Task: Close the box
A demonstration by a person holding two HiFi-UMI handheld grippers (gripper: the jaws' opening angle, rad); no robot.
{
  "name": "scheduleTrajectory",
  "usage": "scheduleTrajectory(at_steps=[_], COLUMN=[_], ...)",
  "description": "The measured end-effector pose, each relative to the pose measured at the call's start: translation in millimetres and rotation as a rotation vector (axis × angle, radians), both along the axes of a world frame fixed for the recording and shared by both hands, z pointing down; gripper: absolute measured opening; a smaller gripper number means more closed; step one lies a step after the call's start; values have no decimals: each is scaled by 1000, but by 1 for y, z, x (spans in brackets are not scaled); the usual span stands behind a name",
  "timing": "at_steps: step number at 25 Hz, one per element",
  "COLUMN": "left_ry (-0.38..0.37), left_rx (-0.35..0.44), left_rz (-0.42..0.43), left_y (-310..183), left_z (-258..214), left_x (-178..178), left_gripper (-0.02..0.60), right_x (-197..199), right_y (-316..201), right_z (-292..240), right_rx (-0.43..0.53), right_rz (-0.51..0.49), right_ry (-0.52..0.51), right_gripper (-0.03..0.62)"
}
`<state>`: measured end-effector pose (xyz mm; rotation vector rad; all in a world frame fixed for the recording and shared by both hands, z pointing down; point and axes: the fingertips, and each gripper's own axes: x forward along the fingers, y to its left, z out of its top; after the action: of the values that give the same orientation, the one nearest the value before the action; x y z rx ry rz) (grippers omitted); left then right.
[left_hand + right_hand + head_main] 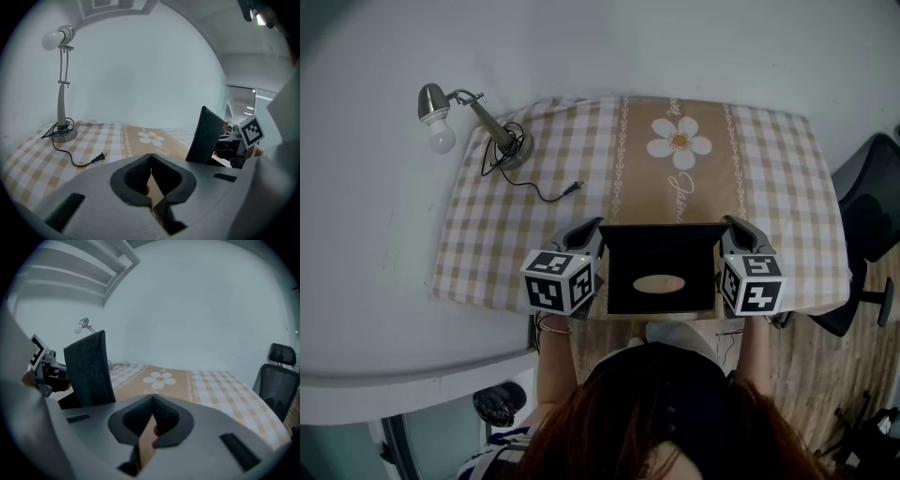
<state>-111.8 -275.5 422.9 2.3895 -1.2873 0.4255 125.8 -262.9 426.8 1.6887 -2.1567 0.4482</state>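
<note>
The black box [661, 272] sits at the near edge of the table, right between the two claws, with its lid [661, 231] standing upright along the far side. There's a pale oval [659, 283] on the box floor; I can't tell what it is.

The left claw [592, 225] is just beside the box's left wall, its jaws pressed tip to tip with nothing between them. Looking along it, the lid [206, 136] rises ahead and to the right. The right claw [729, 222] mirrors it, just beside the right wall, its jaws likewise together and empty, and the lid [89, 371] stands ahead and to its left. Whether either claw actually touches the box, I can't say.

A checked cloth [769, 169] with a daisy [679, 142] covers the table ahead of both claws. Well ahead and left of the left claw stands a lamp [441, 117], its cord trailing back toward that claw and ending in a loose plug [575, 187]. Off to the right of the right claw, beyond the table, is a chair [872, 216].
</note>
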Motion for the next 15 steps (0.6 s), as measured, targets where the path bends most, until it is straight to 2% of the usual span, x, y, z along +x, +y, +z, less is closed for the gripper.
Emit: scheduleTrajectory(at_steps=[15], left_ry=[16], left_rx=[-18], left_rz=[-80], left_y=[5], left_z=[2], left_x=[-3], left_gripper=[28], right_x=[4], right_y=[4], right_z=[-3], right_rx=[-23], right_rz=[53], right_ry=[-16], right_gripper=[17])
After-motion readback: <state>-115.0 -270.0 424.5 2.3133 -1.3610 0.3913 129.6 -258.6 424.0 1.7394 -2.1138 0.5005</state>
